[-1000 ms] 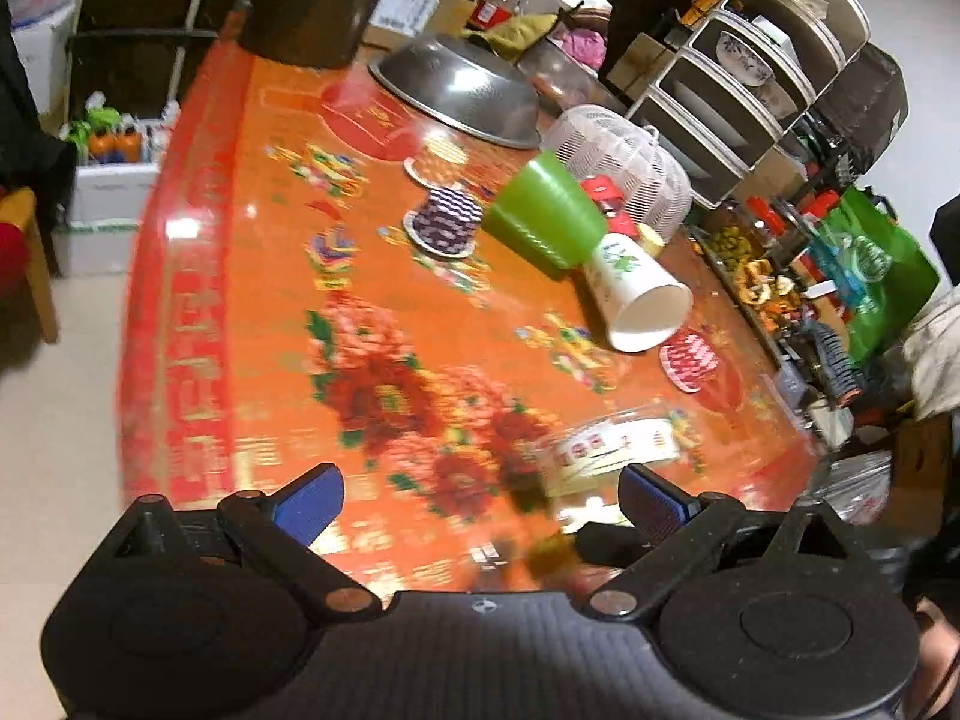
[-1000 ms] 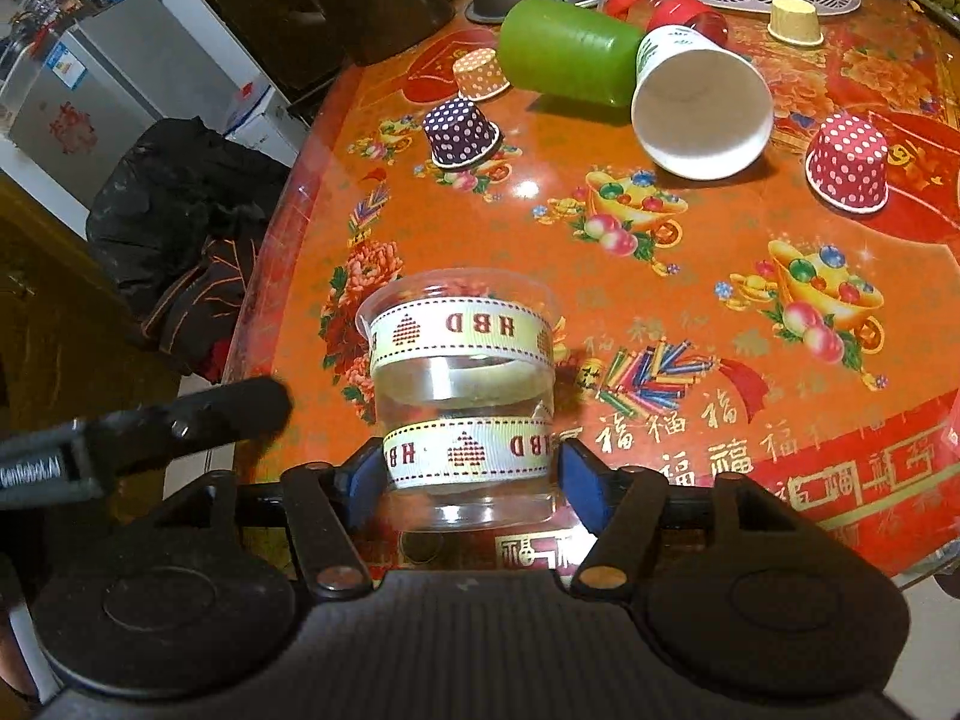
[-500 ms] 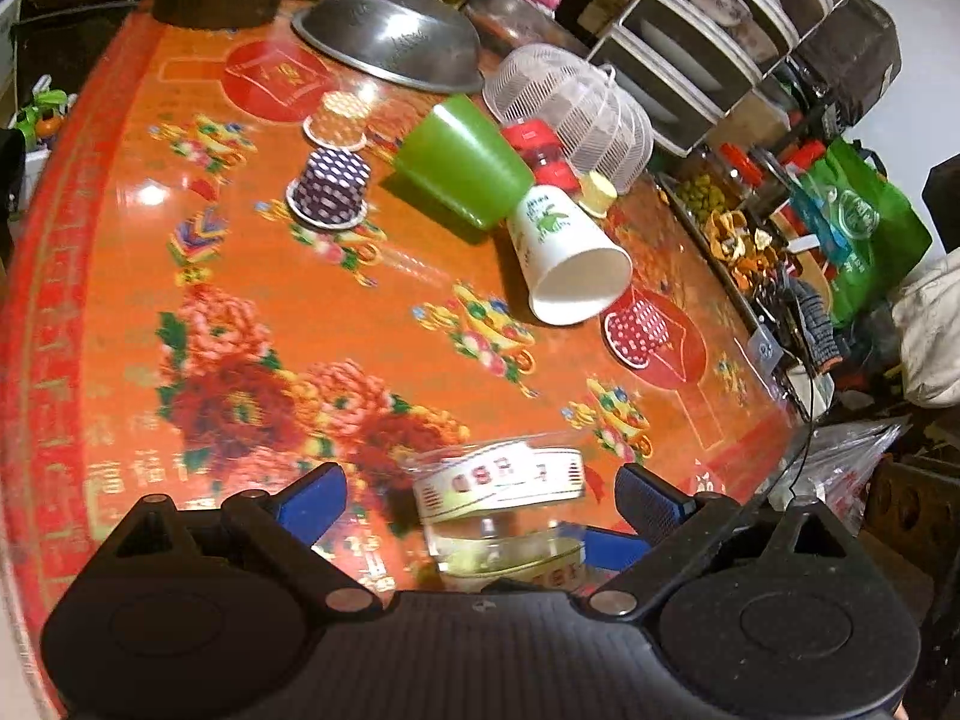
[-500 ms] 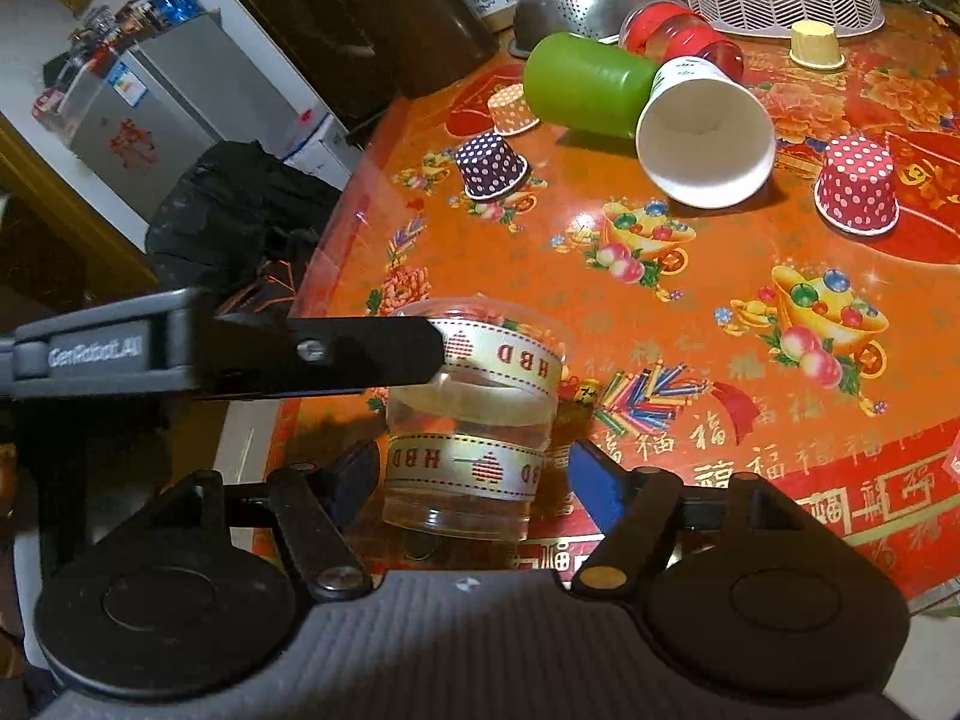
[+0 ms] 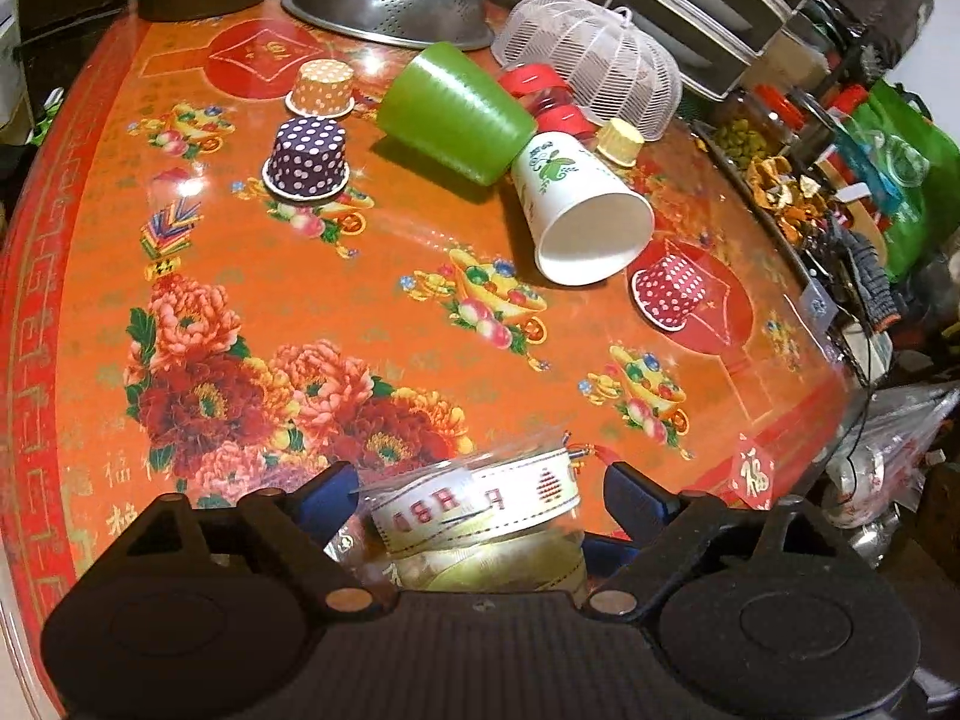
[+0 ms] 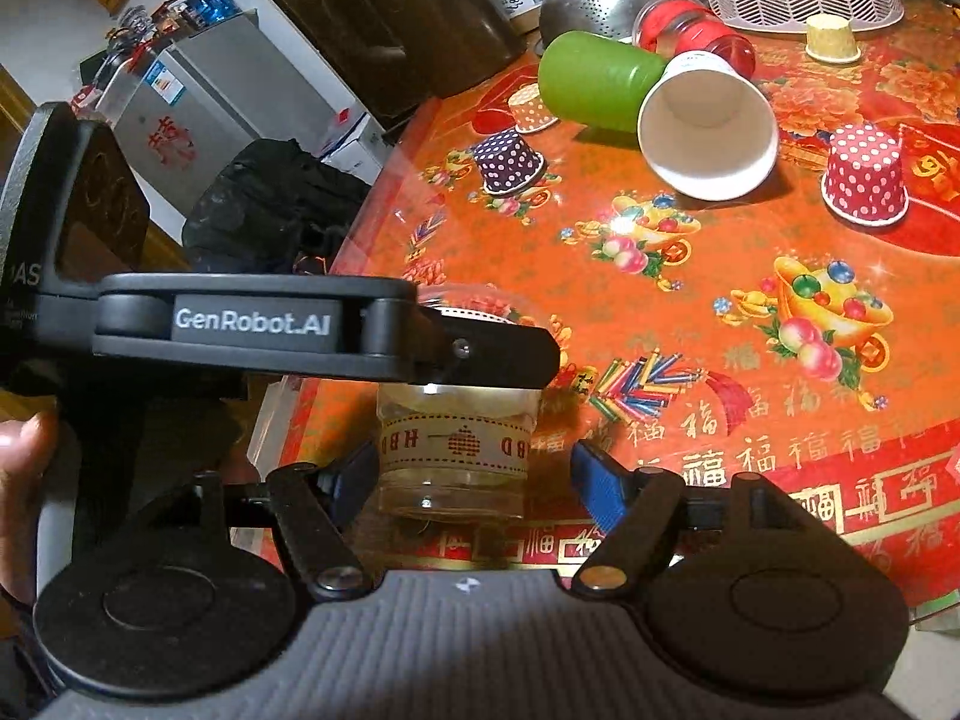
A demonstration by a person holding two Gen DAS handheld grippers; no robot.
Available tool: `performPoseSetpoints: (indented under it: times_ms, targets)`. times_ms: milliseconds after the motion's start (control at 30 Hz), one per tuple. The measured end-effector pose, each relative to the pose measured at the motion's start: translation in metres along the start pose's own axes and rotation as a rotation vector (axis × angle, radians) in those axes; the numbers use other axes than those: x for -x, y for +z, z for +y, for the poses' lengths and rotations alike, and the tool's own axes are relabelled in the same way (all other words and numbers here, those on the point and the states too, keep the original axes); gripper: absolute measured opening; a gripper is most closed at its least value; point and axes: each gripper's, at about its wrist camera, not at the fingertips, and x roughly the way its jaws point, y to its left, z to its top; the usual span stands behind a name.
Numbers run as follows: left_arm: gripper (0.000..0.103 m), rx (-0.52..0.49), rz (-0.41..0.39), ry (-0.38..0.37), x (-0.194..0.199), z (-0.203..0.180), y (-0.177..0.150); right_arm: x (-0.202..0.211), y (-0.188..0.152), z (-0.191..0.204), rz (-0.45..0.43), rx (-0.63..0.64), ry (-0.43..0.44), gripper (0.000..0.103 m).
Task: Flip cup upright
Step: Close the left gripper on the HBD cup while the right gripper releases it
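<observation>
Clearly the clear plastic cup (image 6: 459, 450), banded with cream ribbon printed in red, is the thing being worked on. It stands near the table's (image 6: 750, 360) front edge, at about 6 o'clock in both wrist views. In the right wrist view its wider rim seems to be uppermost and the ribbon letters read the right way up, so I judge it upright or nearly so, though the rim is partly hidden.

The right hand-held gripper (image 6: 474, 474) brackets the cup's lower body with its blue pads spread; the left pad lies just beside the wall, the right one stands apart, so it is not squeezing. The left hand-held gripper (image 5: 480, 495) comes in from 9 o'clock of the cup and crosses over its rim as a dark bar in the right wrist view. In its own view its fingers sit either side of the upper ribbon band (image 5: 474, 501), spread wider than the cup, with a gap at each side.

Judging from this, the flip of this cup looks all but finished, and the step in hand is settling or releasing it. The next move calls for both grippers to draw back without brushing the light plastic wall, which would tip easily so near the edge.

Farther out, at 12 to 1 o'clock, a green cup (image 5: 456, 114) and a white paper cup (image 5: 582, 216) lie on their sides, touching. Polka-dot cups sit mouth-down nearby: purple (image 5: 307, 157), orange (image 5: 321, 87) and red (image 5: 669, 291).
</observation>
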Motion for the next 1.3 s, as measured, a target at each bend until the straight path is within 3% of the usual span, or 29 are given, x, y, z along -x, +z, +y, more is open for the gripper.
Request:
performPoseSetpoints:
  times_ms: [167,233,700,767,800,1000,1300]
  targets:
    - [0.089,0.004,0.000,0.033,-0.002,-0.004,-0.001,0.000,-0.003,0.000,0.000,0.002,0.022,0.073]
    - [0.083,0.005,0.004,0.046,-0.003,-0.004,-0.001,0.001,-0.004,0.000,-0.002,0.005,0.029,0.073]
    - [0.078,0.022,0.008,0.026,-0.007,-0.003,0.004,0.003,-0.007,0.002,0.002,0.028,0.027,0.073]
    - [0.077,0.022,0.007,0.017,-0.006,-0.001,0.004,0.007,-0.007,0.001,-0.007,0.027,0.016,0.077]
    - [0.077,0.020,0.006,0.009,-0.006,0.000,0.004,0.010,-0.008,-0.001,-0.015,0.025,0.009,0.084]
    - [0.077,-0.018,0.017,-0.015,-0.007,0.001,0.007,0.033,-0.012,-0.009,-0.088,0.018,-0.060,0.094]
    - [0.077,-0.083,-0.019,-0.056,0.003,0.003,0.010,0.056,-0.015,-0.023,-0.173,-0.056,-0.097,0.095]
